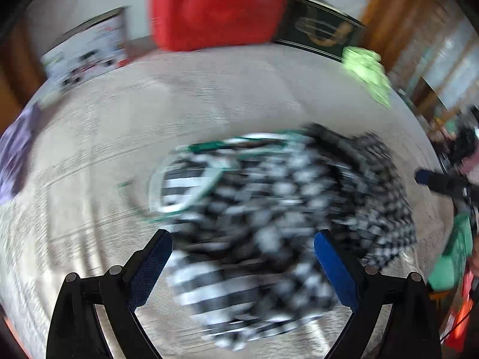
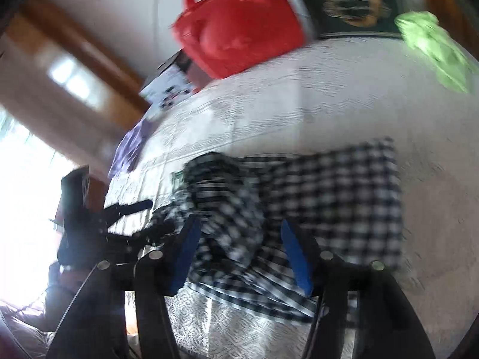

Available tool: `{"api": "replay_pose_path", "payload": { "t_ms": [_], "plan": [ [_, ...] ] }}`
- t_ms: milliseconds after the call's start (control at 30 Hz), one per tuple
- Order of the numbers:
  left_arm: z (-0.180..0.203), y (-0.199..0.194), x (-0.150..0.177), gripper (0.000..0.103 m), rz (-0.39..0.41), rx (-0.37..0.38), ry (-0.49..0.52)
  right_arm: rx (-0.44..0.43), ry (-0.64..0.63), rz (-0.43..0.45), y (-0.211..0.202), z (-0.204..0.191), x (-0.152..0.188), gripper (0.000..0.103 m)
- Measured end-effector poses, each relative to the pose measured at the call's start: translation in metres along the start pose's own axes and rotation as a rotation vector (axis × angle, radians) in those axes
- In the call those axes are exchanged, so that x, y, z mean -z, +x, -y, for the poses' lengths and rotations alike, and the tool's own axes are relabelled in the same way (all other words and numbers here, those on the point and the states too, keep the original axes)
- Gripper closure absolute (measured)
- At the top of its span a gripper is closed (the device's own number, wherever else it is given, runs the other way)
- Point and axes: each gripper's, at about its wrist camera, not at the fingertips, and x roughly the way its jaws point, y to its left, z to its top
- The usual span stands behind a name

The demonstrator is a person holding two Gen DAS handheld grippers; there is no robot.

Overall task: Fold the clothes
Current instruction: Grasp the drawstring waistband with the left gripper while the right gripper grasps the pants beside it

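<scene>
A black-and-white checked garment [image 1: 269, 209] with green-and-white trim lies crumpled on the pale lace tablecloth [image 1: 149, 113]. Both views are motion-blurred. My left gripper [image 1: 242, 236] is open, its blue-padded fingers either side of the crumpled cloth, nothing held. In the right wrist view the same garment [image 2: 329, 197] lies partly flat to the right and bunched at the left. My right gripper [image 2: 239, 227] is open above its near edge. The left gripper [image 2: 131, 212] shows at the left there; the right gripper's tip [image 1: 425, 176] shows at the left view's right edge.
A red bag [image 1: 215, 6] and a dark green box [image 1: 320, 30] stand at the table's far edge. A light green cloth [image 1: 368, 71] lies at the far right, a printed box [image 1: 86, 51] at the far left, a purple cloth [image 1: 15, 161] at the left edge.
</scene>
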Motion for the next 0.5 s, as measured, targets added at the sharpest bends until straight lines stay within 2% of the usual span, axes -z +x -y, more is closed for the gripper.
{"api": "replay_pose_path", "payload": {
  "t_ms": [67,133,167,233,367,500],
  "plan": [
    [-0.022,0.003,-0.001,0.009,-0.019,-0.005,-0.062,-0.005,-0.038,-0.021,0.013,-0.012,-0.004,0.054],
    [-0.029,0.012,-0.002,0.02,-0.026,0.042,-0.095,-0.02,-0.061,-0.044,0.024,-0.023,-0.005,0.067],
    [-0.027,0.017,-0.003,0.021,-0.029,0.059,-0.088,-0.03,-0.07,-0.058,0.03,-0.029,-0.006,0.069],
    [-0.021,0.034,-0.002,0.042,-0.061,0.095,-0.079,-0.043,-0.087,-0.081,0.042,-0.041,-0.006,0.069],
    [-0.017,0.047,0.007,0.042,-0.094,0.086,-0.042,-0.077,-0.128,-0.092,0.062,-0.059,-0.014,0.069],
    [-0.032,0.04,0.011,0.042,-0.087,0.084,-0.074,-0.035,-0.157,-0.125,0.1,-0.071,-0.025,0.067]
  ]
}}
